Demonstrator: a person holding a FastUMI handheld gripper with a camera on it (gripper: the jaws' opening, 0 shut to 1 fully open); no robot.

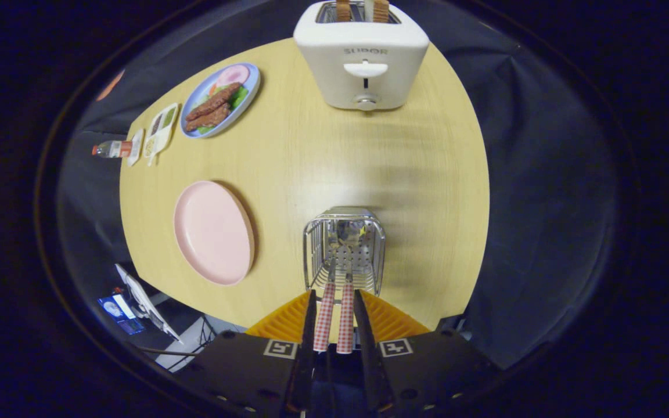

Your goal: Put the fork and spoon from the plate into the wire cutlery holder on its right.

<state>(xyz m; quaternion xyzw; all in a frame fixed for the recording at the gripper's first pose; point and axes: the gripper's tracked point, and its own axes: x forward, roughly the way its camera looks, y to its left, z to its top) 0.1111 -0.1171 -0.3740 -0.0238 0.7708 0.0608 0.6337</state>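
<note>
Your hand-held gripper [334, 302] stands narrow, with two checked handles [334, 316] between its fingers; whether both fingers press them, you cannot tell. Their metal ends reach into the holder [344, 249] just ahead, near the table's [334, 157] near edge. The plate [212, 232] lies bare, left of the holder.

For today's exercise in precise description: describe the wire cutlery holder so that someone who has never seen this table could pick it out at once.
Start at the white toaster at the far end of the wooden table. Come straight back towards the gripper, which is shut on two checked cutlery handles. The wire cutlery holder stands just ahead of it, right of the empty pink plate. It is the table's one shiny metal basket.
</note>
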